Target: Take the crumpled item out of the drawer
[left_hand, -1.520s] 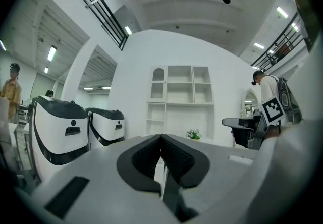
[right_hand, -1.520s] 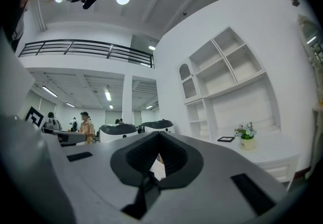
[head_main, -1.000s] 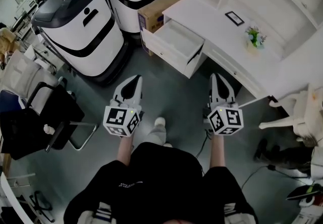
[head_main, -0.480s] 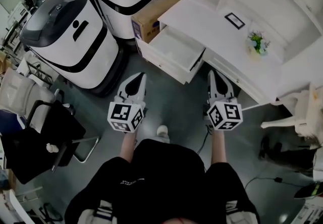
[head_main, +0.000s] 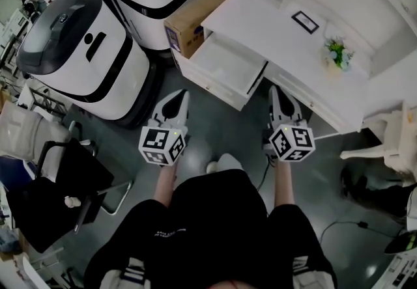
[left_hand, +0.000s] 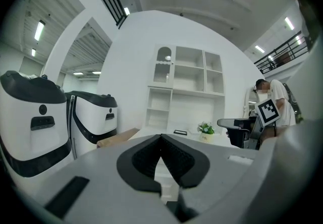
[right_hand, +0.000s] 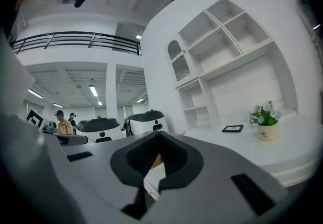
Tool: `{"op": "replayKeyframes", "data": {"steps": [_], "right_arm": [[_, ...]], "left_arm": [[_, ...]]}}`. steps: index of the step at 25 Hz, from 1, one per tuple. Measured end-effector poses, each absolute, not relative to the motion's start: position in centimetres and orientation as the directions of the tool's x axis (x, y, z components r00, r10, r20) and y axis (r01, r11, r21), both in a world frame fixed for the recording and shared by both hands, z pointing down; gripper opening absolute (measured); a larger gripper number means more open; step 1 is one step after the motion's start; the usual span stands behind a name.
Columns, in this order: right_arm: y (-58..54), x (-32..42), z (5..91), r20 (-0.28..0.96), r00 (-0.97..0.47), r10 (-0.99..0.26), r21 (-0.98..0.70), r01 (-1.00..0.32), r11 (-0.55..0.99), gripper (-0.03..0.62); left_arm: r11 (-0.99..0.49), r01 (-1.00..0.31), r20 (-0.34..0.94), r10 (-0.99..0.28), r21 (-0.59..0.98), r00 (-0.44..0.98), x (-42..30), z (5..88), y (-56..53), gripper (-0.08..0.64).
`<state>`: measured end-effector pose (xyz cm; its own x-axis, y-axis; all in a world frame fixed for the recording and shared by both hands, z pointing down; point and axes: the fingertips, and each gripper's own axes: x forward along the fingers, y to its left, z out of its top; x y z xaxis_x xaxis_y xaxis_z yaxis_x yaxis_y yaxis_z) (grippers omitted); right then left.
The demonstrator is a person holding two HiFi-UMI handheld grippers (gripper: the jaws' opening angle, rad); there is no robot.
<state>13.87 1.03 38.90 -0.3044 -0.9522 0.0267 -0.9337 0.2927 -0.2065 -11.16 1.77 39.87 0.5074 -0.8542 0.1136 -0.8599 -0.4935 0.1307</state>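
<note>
The white desk's drawer (head_main: pixel 225 66) stands pulled open toward me, and its inside looks plain white; I can make out no crumpled item in it. My left gripper (head_main: pixel 180 95) is held in the air short of the drawer's front left corner, shut with nothing in it. My right gripper (head_main: pixel 276 91) hovers just right of the drawer front, close to the desk edge, also shut and empty. In the left gripper view the left gripper (left_hand: pixel 161 138) shows its jaws closed together. The right gripper (right_hand: pixel 158 135) looks the same in its own view.
The white desk (head_main: pixel 273 30) carries a small picture frame (head_main: pixel 303 21) and a flower pot (head_main: pixel 337 53). A cardboard box (head_main: pixel 195 17) sits left of the drawer. Two large white machines (head_main: pixel 78 53) stand at left, a black chair (head_main: pixel 58 174) lower left, a white chair (head_main: pixel 384 151) right.
The desk and drawer have drawn nearer as the person stepped toward them. Both grippers stay shut and level in front of the body.
</note>
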Motion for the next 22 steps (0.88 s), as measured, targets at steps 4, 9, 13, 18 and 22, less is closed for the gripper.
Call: {"op": "replayKeyframes", "data": {"steps": [4, 9, 13, 18, 22], "right_arm": [[-1.0, 14.1, 40.1, 0.053, -0.305, -0.951, -0.218, -0.933, 0.287, -0.007], [-5.0, 14.2, 41.6, 0.091, -0.326, -0.941, -0.229, -0.926, 0.299, -0.008], [-9.2, 14.2, 42.9, 0.126, -0.347, -0.929, -0.237, -0.920, 0.312, -0.006], [-14.2, 13.7, 44.7, 0.171, -0.395, -0.903, -0.250, -0.904, 0.348, -0.006], [-17.6, 13.1, 46.7, 0.219, -0.436, -0.873, -0.264, -0.888, 0.377, -0.008]], "left_arm": [[-0.495, -0.857, 0.134, -0.848, 0.145, 0.513, -10.7, 40.8, -0.5, -0.002], [-0.483, -0.859, 0.170, -0.844, 0.170, 0.508, -10.3, 42.4, -4.3, -0.002], [-0.476, -0.858, 0.213, -0.834, 0.190, 0.510, -9.4, 44.1, -8.0, -0.002], [-0.454, -0.865, 0.284, -0.818, 0.213, 0.500, -8.4, 46.6, -12.2, -0.002], [-0.433, -0.874, 0.335, -0.808, 0.222, 0.485, -7.8, 48.6, -15.0, -0.002]]}}
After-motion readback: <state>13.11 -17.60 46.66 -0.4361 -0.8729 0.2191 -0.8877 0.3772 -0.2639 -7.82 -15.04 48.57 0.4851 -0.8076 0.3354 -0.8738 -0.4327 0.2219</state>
